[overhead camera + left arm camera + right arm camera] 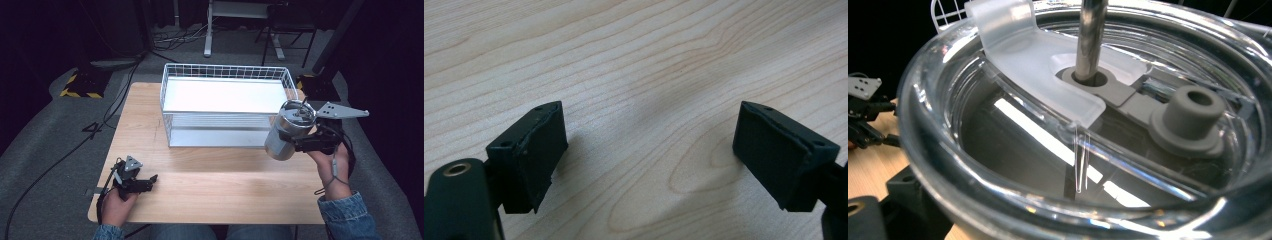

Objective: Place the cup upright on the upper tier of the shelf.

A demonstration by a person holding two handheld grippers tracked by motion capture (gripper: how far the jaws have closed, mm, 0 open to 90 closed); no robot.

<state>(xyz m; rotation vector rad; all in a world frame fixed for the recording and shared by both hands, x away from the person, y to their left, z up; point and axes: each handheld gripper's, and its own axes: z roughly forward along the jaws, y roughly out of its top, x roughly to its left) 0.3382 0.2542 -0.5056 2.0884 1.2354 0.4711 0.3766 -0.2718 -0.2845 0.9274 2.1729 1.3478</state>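
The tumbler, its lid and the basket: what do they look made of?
Tumbler: probably brushed steel, going by its dull silver sheen. Lid: clear, glossy plastic, since the inside shows through it; it has a frosted flap, grey rubbery-looking plugs and what looks like a metal straw. Basket: thin wire grid, white-coated. It stands on a pale wood-grain table, perhaps laminate.

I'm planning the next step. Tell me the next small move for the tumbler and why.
Probably carry the steel tumbler left and over the wire basket rim. The right hand-held gripper holds it tilted, clear of the table, just beside the basket's right end. The left hand-held gripper rests open.
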